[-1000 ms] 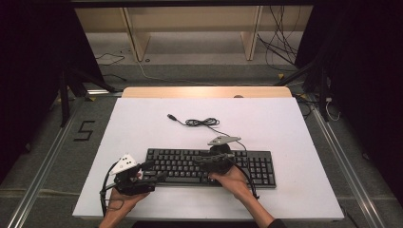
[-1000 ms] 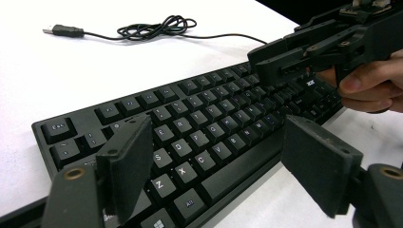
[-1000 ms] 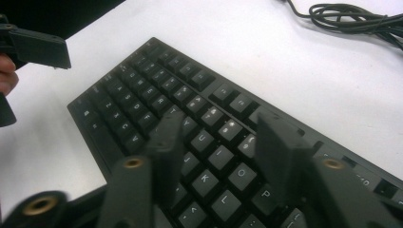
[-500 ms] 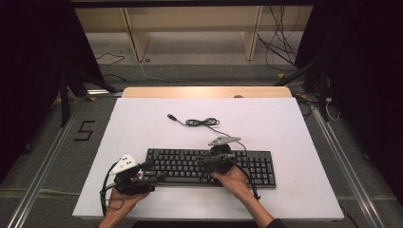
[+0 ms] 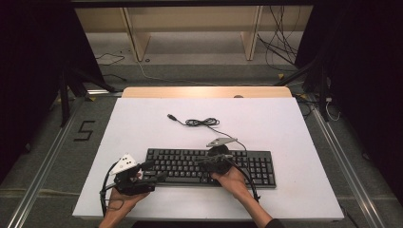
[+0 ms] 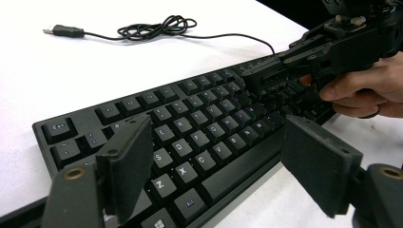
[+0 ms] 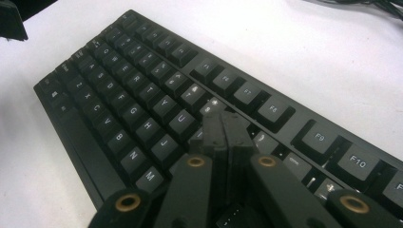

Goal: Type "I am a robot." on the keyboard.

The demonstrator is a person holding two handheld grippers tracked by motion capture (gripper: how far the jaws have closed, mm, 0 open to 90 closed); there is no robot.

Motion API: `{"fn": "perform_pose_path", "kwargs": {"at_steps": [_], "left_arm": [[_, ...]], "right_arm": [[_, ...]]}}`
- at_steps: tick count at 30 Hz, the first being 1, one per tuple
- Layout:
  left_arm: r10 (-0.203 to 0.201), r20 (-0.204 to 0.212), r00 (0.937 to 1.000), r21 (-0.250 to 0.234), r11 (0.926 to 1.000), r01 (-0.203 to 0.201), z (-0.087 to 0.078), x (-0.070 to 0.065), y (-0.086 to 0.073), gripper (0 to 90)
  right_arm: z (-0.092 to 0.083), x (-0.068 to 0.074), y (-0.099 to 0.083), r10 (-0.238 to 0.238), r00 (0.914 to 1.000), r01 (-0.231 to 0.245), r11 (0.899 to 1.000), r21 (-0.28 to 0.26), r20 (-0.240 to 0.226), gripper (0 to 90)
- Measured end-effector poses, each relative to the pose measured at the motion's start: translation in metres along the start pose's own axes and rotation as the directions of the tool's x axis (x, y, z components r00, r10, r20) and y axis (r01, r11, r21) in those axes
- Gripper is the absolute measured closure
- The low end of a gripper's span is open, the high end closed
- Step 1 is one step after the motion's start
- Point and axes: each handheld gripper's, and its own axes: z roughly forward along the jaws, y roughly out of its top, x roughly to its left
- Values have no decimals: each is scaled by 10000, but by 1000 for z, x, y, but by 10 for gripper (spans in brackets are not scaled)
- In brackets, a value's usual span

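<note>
A black keyboard lies across the near half of the white table. Its cable is coiled behind it and ends in a USB plug. My left gripper stands open at the keyboard's left end, with its pads over the lower-left keys and nothing pressed between them. My right gripper is shut, its tips just above the middle keys near U and J. Its jaws have just been closing, and nothing is between them. The left gripper view shows the right gripper low over the keys, held by a hand.
Bare white table surface spreads behind and beside the keyboard. A wooden strip edges the far side. Beyond it are shelf legs and loose cables on the floor. Metal rails run along both sides of the table.
The right gripper's jaws have drawn together over the middle of the keyboard. Both hands stay about where they were.
</note>
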Motion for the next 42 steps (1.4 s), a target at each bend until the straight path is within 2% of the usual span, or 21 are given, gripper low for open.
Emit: {"fn": "perform_pose_path", "kwargs": {"at_steps": [14,22,31,42], "left_arm": [[-2,-18,10000,7,10000,2,0,1,0,259],[-2,-30,10000,13,10000,2,0,0,0,258],[-19,-41,10000,-19,10000,19,0,1,0,258],[-18,-44,10000,-21,10000,18,0,1,0,259]], "right_arm": [[6,1,-2,-69,9999,64,9994,331,123,900],[7,3,-3,-184,9995,178,9995,256,260,900],[3,2,-2,146,9999,-146,9999,89,63,883],[-2,3,-1,151,9998,-153,9997,-198,-105,846]]}}
